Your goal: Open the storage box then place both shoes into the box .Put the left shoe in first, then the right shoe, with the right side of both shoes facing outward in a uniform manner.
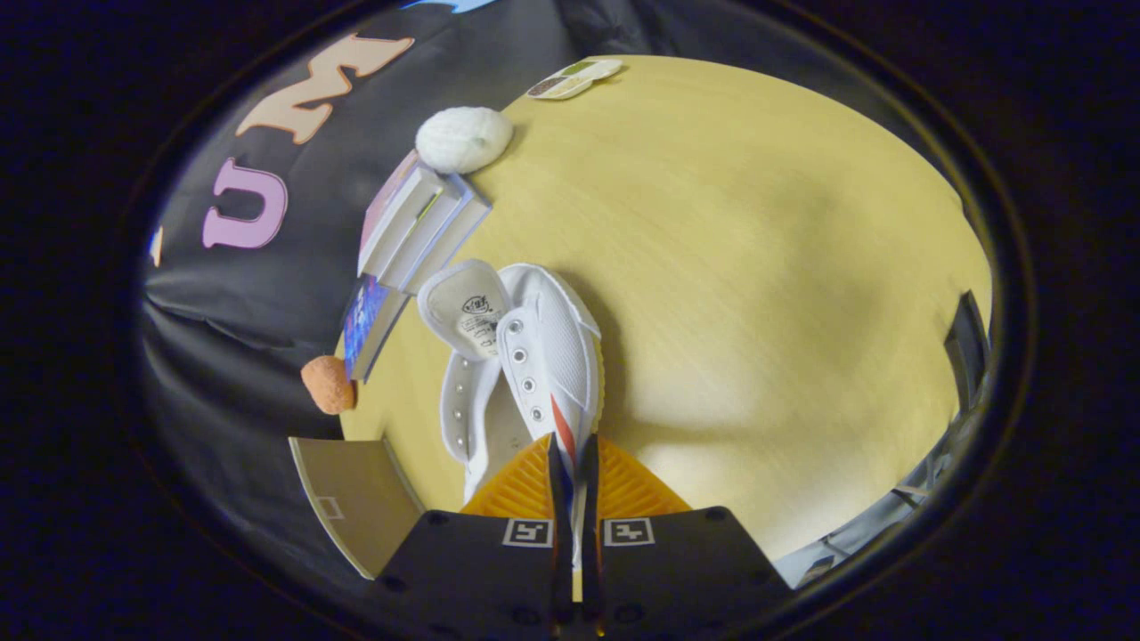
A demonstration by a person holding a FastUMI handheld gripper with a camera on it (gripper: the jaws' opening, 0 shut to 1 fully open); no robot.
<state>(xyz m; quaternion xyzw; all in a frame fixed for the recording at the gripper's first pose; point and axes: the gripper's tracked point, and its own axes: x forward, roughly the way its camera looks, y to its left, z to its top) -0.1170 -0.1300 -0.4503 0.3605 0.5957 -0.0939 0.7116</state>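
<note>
Gripper [574, 454] fingers stand nearly together, clamped on the side wall of a white canvas lace-less shoe with metal eyelets and a red-and-blue stripe [543, 356]. Both fingers press on the thin fabric edge at the striped part of the upper, one finger on each face of that wall. The shoe extends ahead of the fingers, with its tongue [468, 307] folded forward so that the printed inner side faces the camera. Two rows of eyelets run along the opening, and a yellowish sole edge shows along the shoe's right side. Whether the shoe rests on the surface or hangs above it cannot be told.

Under and beyond the shoe lies a round light-yellow wooden table [757, 267]. Just beyond the tongue, at the table's edge, a stack of books with pale page edges and a pink cover [414, 223] leans on a blue-covered book [367, 325]. A small orange ball with a rough surface [328, 385] sits beside the blue book. A white fluffy rounded object [463, 139] lies beyond the stack. At the far side of the table lies a flat white palette-like tray with coloured patches [574, 78]. A tan flat panel [356, 499] shows left of the fingers, close to the gripper body.
</note>
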